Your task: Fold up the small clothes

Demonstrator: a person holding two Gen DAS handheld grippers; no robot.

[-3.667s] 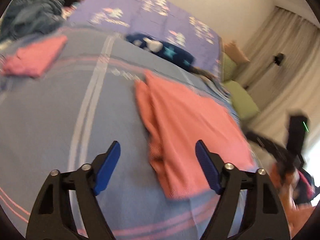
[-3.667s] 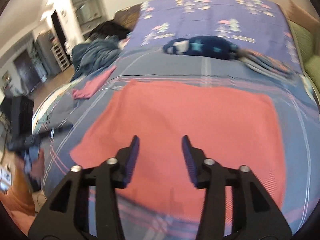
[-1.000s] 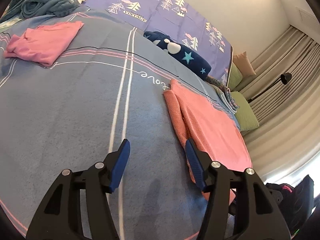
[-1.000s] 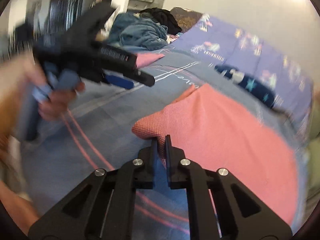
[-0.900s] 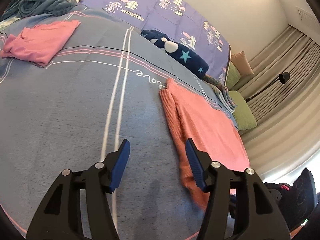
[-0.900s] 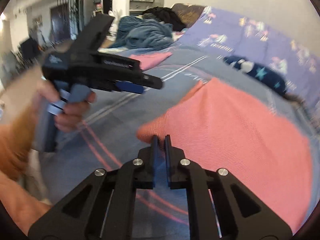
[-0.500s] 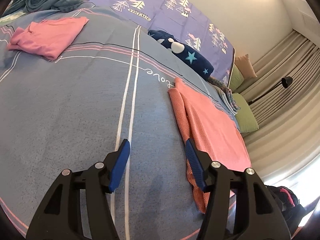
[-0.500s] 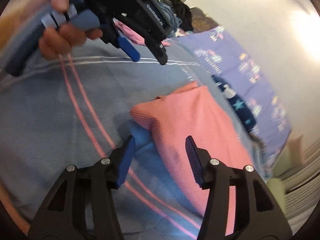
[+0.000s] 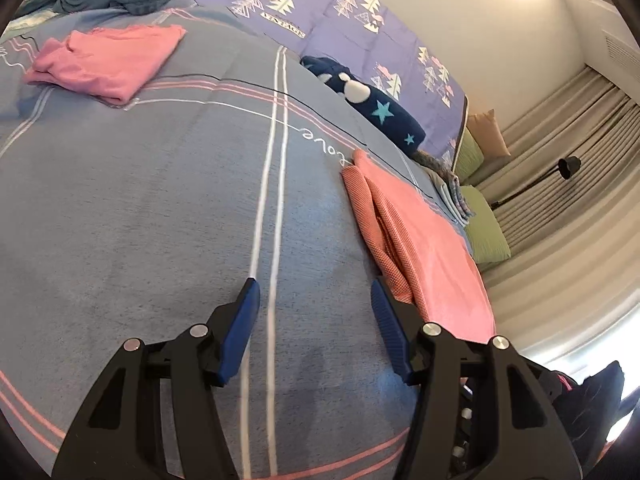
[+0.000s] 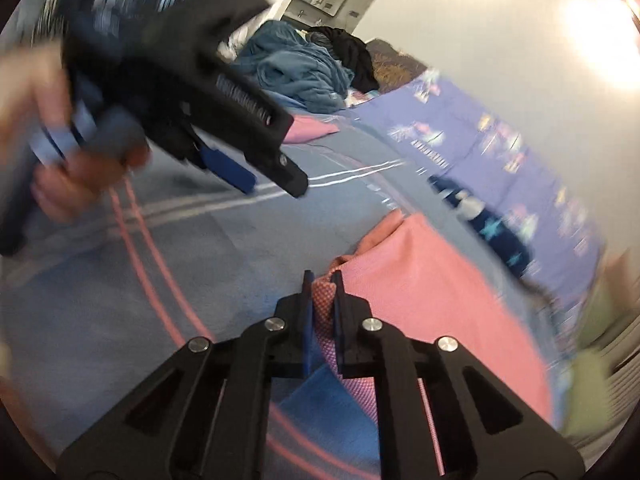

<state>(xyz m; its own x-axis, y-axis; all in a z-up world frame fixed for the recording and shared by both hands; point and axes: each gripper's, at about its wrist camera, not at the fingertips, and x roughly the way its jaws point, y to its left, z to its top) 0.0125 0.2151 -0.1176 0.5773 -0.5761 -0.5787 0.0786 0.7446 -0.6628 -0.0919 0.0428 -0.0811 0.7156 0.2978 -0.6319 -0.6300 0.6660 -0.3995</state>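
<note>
The right wrist view is motion-blurred: the hand (image 10: 60, 168) at 9 o'clock smears, and lettering on the left gripper (image 10: 276, 184) is unreadable. In the left wrist view, a finger (image 9: 390, 336) hides the near end of the cloth (image 9: 420, 240); dark items (image 9: 592, 404) at 4 o'clock are cut off.

the coral-pink knit garment (image 9: 420, 236) lies folded on the bed, a long strip running from about six o'clock up toward twelve in the left wrist view, at three o'clock of frame centre. its left edge is doubled into two or three ridged layers, waffle weave showing; the rest lies flat and smooth. in the right wrist view the coral-pink knit garment (image 10: 432, 292) spreads toward four o'clock, its near corner lifted and bunched. a second, lighter pink garment (image 9: 108, 60) sits loosely folded, slightly rumpled, at ten o'clock, well apart.
</note>
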